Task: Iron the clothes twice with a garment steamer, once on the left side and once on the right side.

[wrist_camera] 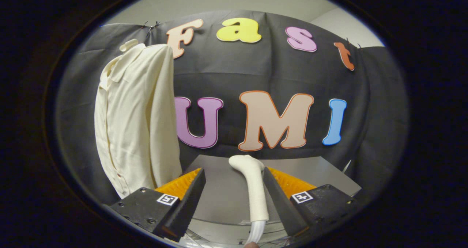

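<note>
A cream button-up shirt [133, 124] hangs against the booth wall, beyond my left finger and off to its left. The white garment steamer [254, 189] stands upright between my fingers, its bent head pointing left toward the shirt. It lies against the right finger [281, 200], and a wide gap separates it from the left finger [188, 200]. My gripper [233, 170] is open, with only one finger touching the steamer. A pale hose [257, 234] runs down from the steamer's lower end.
A grey tabletop [314, 175] lies ahead of and beneath the fingers, reaching to the black cloth wall. The shirt's hem hangs near the table's left corner. Room stays free to the right of the steamer over the table.
</note>
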{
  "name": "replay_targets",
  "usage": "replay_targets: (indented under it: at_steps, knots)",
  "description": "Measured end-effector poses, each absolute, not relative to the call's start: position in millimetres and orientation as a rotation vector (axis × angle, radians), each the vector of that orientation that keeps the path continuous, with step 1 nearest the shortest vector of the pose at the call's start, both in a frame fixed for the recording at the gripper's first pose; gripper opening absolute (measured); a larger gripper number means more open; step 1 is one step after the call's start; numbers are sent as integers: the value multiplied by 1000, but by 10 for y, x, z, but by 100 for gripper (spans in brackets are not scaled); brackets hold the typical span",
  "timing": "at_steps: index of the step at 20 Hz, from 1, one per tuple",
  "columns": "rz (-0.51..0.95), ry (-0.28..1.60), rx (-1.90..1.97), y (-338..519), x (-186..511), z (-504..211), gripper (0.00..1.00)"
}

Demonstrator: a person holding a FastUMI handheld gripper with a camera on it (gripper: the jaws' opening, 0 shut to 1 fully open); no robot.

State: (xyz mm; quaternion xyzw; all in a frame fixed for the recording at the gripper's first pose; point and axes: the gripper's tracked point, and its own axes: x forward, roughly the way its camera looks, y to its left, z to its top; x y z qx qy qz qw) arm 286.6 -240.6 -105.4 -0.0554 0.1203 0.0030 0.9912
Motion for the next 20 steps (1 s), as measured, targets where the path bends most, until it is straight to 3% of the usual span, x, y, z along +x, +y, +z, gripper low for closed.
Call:
replay_targets:
  at_steps: [8, 16, 19, 20]
  knots:
    - [31, 452, -114, -2827, 3508, -1741, 95]
    - [54, 646, -30, -2942, 3794, -2109, 77]
    - [64, 665, -28, -2927, 3815, -2131, 61]
    - [63, 668, -28, -2929, 3814, -2137, 61]
